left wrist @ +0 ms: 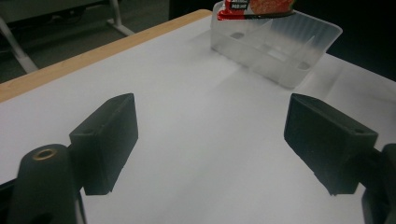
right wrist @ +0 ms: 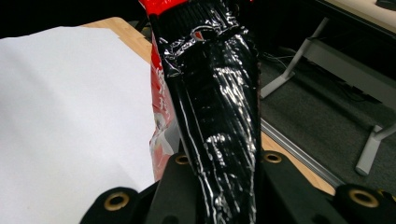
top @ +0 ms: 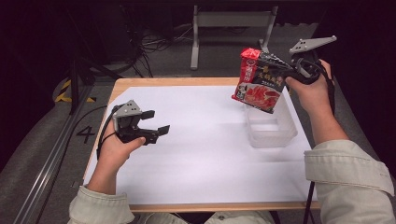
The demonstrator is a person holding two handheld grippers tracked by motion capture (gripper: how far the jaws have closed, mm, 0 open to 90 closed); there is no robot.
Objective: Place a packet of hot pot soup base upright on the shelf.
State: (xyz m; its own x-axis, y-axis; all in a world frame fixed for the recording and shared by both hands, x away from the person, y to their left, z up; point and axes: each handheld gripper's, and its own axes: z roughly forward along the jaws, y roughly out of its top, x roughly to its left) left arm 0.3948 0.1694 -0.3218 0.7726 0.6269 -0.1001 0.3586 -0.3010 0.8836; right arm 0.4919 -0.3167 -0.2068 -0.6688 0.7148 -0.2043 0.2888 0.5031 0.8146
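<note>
A black and red snack packet hangs in the air above the clear plastic box at the table's right side. My right gripper is shut on the packet's edge; in the right gripper view the shiny black packet runs up from between the jaws. My left gripper stays over the white sheet at the left, open, with nothing between its jaws. In the left gripper view both black pads stand wide apart over bare paper, and the box lies ahead with the packet's lower end above it.
A white sheet covers most of the wooden table. Beyond the far edge are a metal frame's legs and cables on the floor. A rail runs along the left of the table.
</note>
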